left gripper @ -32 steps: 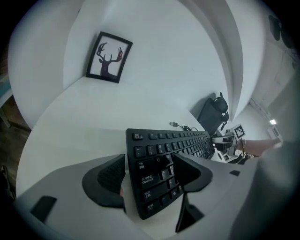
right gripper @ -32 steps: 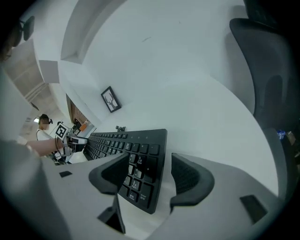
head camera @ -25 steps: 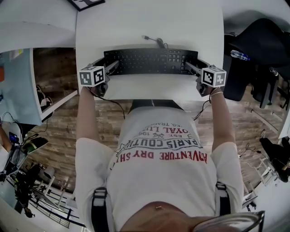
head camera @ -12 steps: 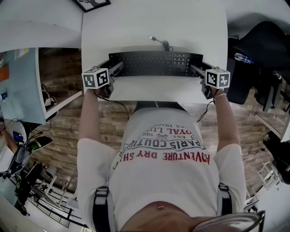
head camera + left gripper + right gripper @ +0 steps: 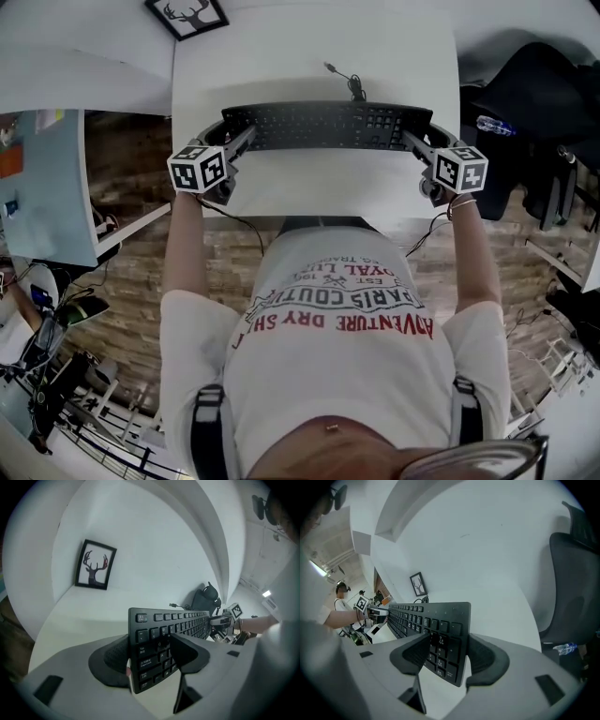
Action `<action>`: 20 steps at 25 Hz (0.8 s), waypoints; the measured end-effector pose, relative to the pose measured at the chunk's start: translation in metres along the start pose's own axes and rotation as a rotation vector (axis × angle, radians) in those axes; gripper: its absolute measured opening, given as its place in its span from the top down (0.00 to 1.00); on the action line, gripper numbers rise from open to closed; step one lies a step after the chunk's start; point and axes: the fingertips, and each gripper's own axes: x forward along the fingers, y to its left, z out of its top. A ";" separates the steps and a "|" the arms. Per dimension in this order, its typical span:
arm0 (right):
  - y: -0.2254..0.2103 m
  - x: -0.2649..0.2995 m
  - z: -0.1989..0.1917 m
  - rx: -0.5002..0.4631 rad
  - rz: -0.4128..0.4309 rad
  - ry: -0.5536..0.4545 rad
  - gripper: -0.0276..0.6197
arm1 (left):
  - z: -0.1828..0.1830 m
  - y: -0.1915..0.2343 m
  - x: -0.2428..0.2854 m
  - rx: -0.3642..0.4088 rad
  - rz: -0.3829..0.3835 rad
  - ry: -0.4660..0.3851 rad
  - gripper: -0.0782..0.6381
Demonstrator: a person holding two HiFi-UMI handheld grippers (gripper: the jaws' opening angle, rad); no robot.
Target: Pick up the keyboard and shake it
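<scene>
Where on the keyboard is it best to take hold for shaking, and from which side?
Take the keyboard by its two short ends, one gripper from each side, jaws across key face and underside: it is long, thin and flat. The left gripper, whose jaws have just been closing, and the right gripper hold it so.

The keyboard (image 5: 326,126) spans the near half of the table (image 5: 309,56), its cable (image 5: 349,86) trailing behind it toward the far edge, a picture (image 5: 187,16) at the table's far left corner, a chair (image 5: 539,89) right of the table, a bottle (image 5: 495,123) between them
</scene>
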 end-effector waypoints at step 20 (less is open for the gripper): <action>0.022 -0.124 0.143 -0.278 -0.093 -0.498 0.55 | 0.187 -0.103 -0.086 0.445 0.030 -0.495 0.51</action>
